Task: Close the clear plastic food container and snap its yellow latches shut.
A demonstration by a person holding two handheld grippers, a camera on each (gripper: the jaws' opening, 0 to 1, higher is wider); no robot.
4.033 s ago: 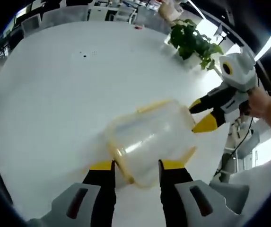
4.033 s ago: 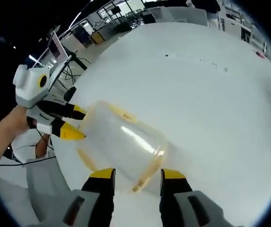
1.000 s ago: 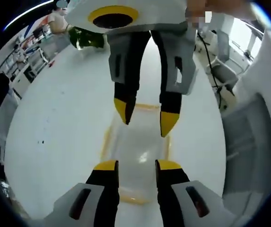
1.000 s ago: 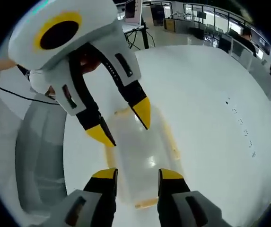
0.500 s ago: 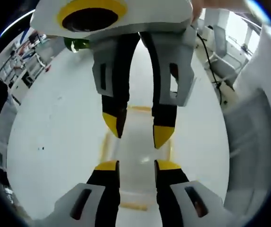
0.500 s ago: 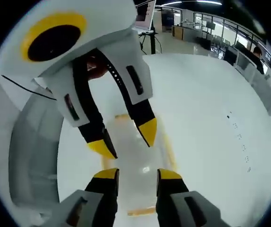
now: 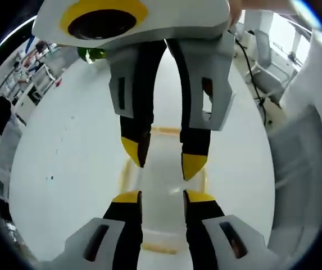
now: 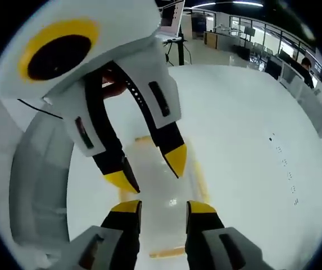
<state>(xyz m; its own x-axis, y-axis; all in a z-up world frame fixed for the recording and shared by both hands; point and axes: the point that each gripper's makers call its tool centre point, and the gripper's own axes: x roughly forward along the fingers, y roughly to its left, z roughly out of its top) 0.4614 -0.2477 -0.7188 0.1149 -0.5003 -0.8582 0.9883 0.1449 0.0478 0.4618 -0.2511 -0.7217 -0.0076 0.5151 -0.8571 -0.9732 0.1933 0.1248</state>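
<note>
The clear plastic container [image 7: 166, 169] lies flat on the white table [image 7: 65, 146], seen from above, with yellow latches [image 7: 127, 173] along its sides and ends. My left gripper [image 7: 163, 197] hangs over its lid, jaws open with a gap and nothing between them. Facing it tip to tip from the top comes my right gripper [image 7: 163, 159], also open. In the right gripper view the container [image 8: 163, 185] lies under my right gripper [image 8: 163, 208], and the left gripper [image 8: 149, 170] reaches down from above. Contact with the lid cannot be told.
A green plant [image 7: 93, 53] stands at the table's far end. Chairs and cables [image 7: 264, 73] lie beyond the right edge of the table. In the right gripper view the table [image 8: 250, 129] stretches right, with small dark marks [image 8: 284, 163]; office desks stand behind.
Four seconds ago the container lay between the grippers, which were apart. They have since closed in tip to tip above its lid. Over the last half second almost nothing moved.
</note>
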